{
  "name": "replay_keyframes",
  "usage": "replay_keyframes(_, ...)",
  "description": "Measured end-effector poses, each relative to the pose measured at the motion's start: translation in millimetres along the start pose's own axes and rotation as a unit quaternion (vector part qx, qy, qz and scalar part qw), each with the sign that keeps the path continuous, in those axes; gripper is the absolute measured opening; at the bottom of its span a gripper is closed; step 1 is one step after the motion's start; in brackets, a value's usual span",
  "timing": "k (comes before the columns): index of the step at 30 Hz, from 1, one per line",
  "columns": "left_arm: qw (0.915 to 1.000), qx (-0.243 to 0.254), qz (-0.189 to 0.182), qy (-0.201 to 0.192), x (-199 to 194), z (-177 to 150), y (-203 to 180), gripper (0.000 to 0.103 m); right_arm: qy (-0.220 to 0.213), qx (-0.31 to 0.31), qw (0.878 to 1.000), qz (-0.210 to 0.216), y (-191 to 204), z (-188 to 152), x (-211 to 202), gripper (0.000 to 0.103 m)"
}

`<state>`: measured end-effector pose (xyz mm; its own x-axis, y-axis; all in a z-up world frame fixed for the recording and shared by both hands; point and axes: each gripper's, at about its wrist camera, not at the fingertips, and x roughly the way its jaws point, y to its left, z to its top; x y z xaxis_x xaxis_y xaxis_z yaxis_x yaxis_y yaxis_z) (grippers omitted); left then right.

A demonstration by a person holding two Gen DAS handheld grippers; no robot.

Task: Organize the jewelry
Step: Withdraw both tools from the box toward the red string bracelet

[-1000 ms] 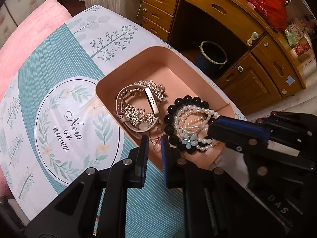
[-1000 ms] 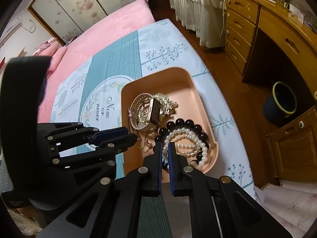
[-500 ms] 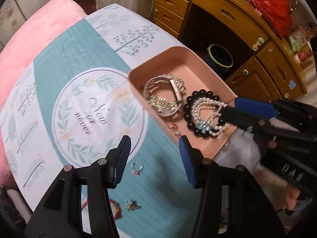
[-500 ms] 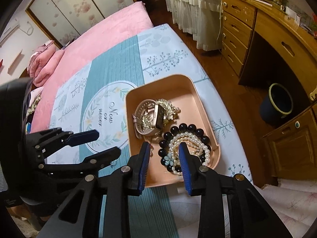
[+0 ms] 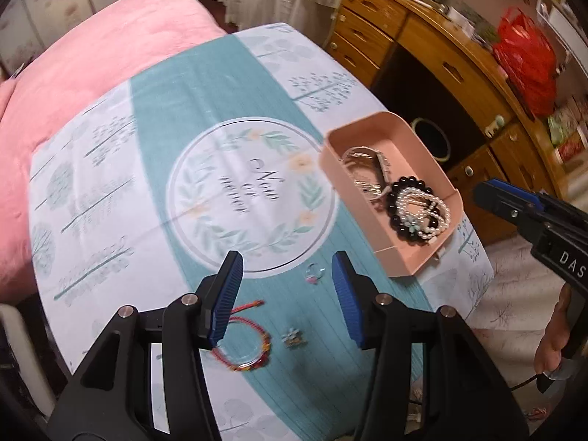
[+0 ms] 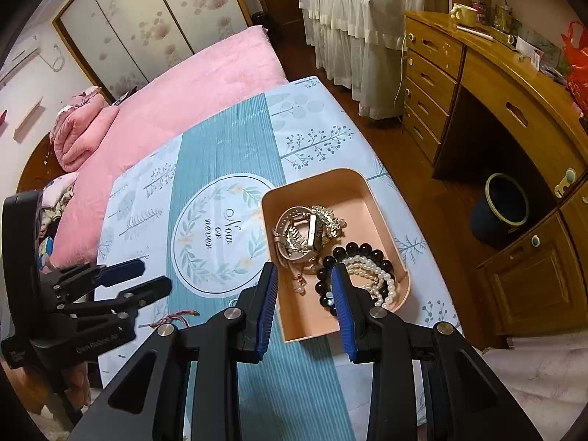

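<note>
A pink tray (image 5: 398, 262) on the teal and white cloth holds a pale-strapped watch (image 6: 294, 231), a black bead bracelet (image 5: 408, 183) and a pearl bracelet (image 5: 428, 217). Left of the tray, a small ring (image 5: 314, 273), a red cord bracelet (image 5: 245, 347) and a small charm (image 5: 294, 338) lie loose on the cloth. My left gripper (image 5: 286, 268) hovers open above these loose pieces, holding nothing. Over the tray's near end (image 6: 312, 332) my right gripper (image 6: 304, 275) hangs open and empty. In the right wrist view the left gripper (image 6: 152, 275) is at the left, by the red cord bracelet (image 6: 176, 318).
The cloth (image 5: 205, 84) covers a small table beside a pink bed (image 6: 205, 84). A wooden desk with drawers (image 6: 433, 58) stands to the right, with a dark bin (image 6: 501, 205) under it. A hand (image 5: 553, 341) holds the right gripper's handle.
Both grippers went from shut to open and rose away from the tray. The left one swung left over the cloth, bringing the ring, red bracelet and charm into view.
</note>
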<state>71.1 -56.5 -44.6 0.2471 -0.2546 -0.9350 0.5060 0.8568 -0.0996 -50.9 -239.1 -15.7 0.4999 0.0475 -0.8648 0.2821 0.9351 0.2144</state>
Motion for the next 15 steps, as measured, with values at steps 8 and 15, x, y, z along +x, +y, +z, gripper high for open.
replay_keyframes(8,0.9976,-0.066,0.019,0.012,-9,-25,59,0.047,0.002,-0.016,1.0,0.011,26,-10,-9,0.03)
replay_keyframes(15,0.996,-0.078,0.028,0.031,0,-54,93,0.047,0.029,-0.053,0.998,0.031,62,-35,16,0.036)
